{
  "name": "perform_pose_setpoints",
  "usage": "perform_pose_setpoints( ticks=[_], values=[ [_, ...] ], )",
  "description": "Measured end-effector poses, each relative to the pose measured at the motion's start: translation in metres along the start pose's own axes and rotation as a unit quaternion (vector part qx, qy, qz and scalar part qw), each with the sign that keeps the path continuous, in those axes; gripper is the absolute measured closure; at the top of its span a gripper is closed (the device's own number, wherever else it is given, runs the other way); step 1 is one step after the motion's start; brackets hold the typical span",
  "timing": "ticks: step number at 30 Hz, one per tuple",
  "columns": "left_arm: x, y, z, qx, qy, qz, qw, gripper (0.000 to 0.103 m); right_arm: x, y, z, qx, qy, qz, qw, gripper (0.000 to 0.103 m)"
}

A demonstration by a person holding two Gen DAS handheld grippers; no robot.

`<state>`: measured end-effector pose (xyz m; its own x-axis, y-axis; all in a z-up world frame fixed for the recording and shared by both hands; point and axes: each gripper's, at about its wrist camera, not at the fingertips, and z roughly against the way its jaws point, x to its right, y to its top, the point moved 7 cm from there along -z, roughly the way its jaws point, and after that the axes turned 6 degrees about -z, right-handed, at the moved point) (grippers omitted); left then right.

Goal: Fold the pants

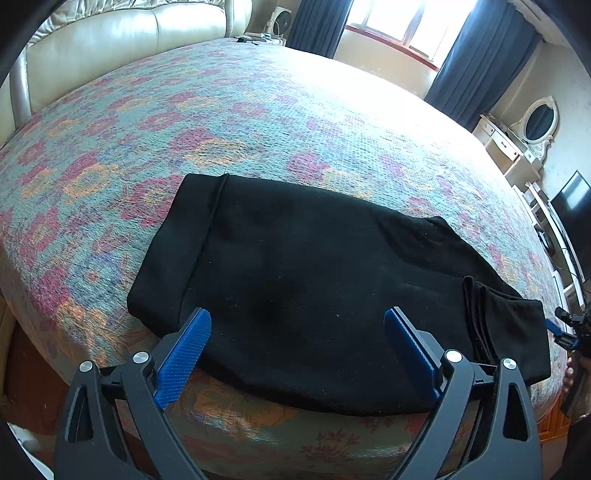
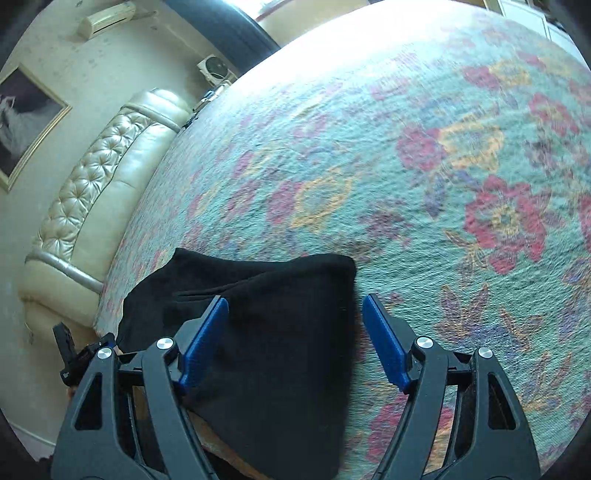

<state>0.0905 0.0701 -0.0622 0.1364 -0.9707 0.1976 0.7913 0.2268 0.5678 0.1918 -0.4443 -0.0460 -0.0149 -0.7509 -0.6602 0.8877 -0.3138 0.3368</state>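
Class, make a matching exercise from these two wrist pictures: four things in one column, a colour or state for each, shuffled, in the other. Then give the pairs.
1. folded cloth pants
2. woven floral bedspread
3. padded leather headboard
4. window curtains

a. cream
b. teal with red flowers
c. black
d. dark blue

Pairs: 1-c, 2-b, 3-a, 4-d

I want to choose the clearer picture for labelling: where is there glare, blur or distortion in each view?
Left wrist view: sharp; the window is blown out and glare whitens the far bedspread; fisheye curves the bed edge; the black pants show little detail. Right wrist view: motion blur smears the bedspread pattern, glare at the top, strong fisheye tilt.
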Motion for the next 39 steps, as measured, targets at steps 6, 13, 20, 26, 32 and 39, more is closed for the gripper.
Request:
perform_pose_setpoints(
  ticks=[6,13,20,26,32,39],
  values=[
    [0.0,-0.001,-0.002,-0.005,0.0,-0.002,1.0,0.009,0.029,0.003,-0.035,-0.023,0.118,-0.097,0.988,0.034],
    [0.001,-0.003,-0.004,-0.013,-0.006,0.003,0.9999,0.009,0.048,0.004,-0.045,-0.022,0.136,-0.125,0.983,0.083],
    [0.0,-0.004,-0.003,-0.013,-0.006,0.009,0.9999,0.009,0.054,0.003,-0.045,-0.02,0.147,-0.146,0.978,0.077],
    [0.0,-0.004,-0.003,-0.015,-0.008,0.007,0.9998,0.01,0.046,-0.021,-0.019,-0.04,0.188,-0.151,0.97,0.045],
    [-0.002,-0.004,-0.005,-0.017,-0.01,0.007,0.9998,0.009,0.045,-0.066,0.003,-0.075,0.201,-0.133,0.968,0.043],
    [-0.003,-0.003,-0.005,-0.017,-0.008,0.006,0.9998,0.009,0.055,-0.087,0.008,-0.08,0.162,-0.114,0.977,0.078]
  ],
)
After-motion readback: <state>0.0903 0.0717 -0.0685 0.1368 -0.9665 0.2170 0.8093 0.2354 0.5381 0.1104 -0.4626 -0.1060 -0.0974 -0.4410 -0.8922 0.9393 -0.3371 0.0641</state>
